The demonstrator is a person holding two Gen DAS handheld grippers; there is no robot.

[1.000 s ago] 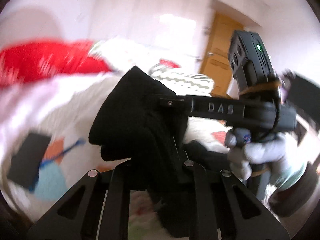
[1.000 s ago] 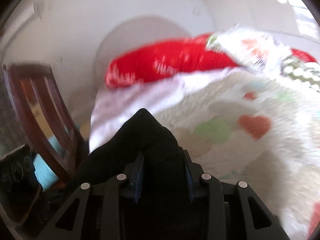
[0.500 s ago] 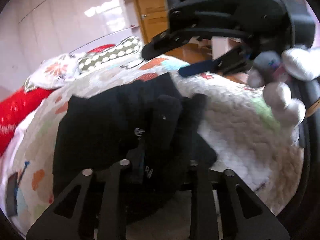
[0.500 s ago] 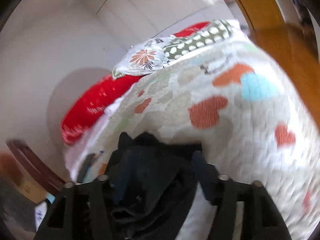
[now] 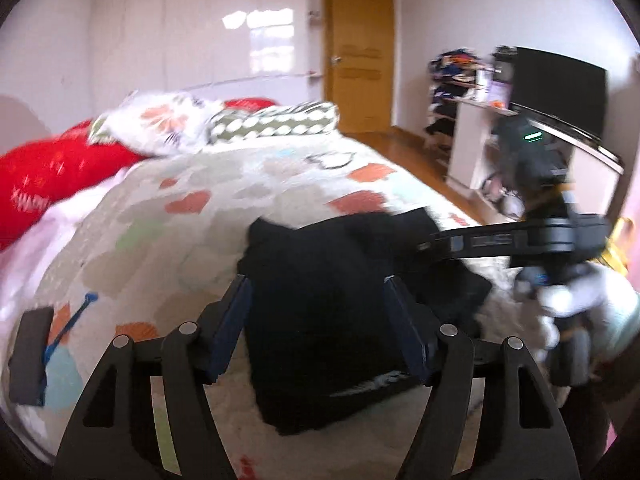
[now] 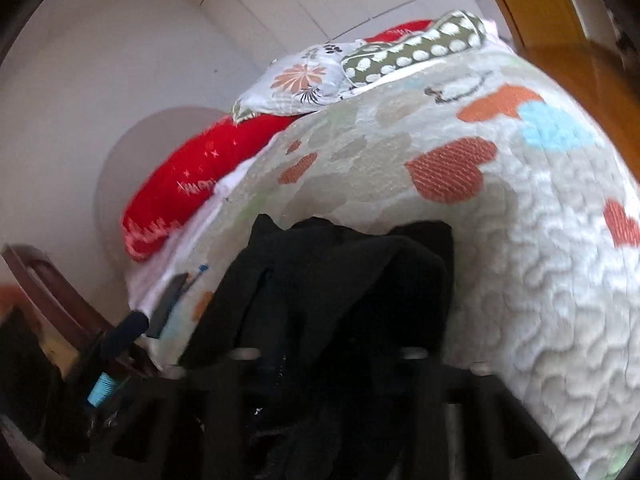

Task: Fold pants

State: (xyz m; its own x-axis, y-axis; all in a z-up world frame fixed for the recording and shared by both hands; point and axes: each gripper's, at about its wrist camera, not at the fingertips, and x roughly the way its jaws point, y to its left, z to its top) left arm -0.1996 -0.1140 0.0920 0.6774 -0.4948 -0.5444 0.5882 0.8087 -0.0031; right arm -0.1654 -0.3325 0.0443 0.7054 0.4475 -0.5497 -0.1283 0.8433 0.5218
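Note:
The black pants [image 5: 332,300] lie folded in a thick wad on the heart-patterned quilt [image 5: 200,208]. My left gripper [image 5: 318,312] hovers just over their near end. Its jaws are opening wide, the blue pads [image 5: 232,320] stand apart on either side of the cloth, and nothing is pinched. From the right, my right gripper [image 5: 440,245] reaches in over the far right corner of the pants, held by a white-gloved hand [image 5: 572,300]. In the right wrist view the pants [image 6: 352,280] bunch up between the blurred fingers of the right gripper [image 6: 328,344]. Its jaws are closing on that fold, which covers the pads.
A flat black device [image 5: 30,348] with a blue cord lies on the quilt at left. Red [image 5: 44,176] and patterned pillows [image 5: 272,124] sit at the head of the bed. A TV [image 5: 560,96] on a white cabinet stands right, and a wooden chair [image 6: 52,292] left of the bed.
The pants came down from the air onto the quilt. My left gripper let go and spread its jaws. The right gripper dropped lower, opened, then narrowed again around the cloth.

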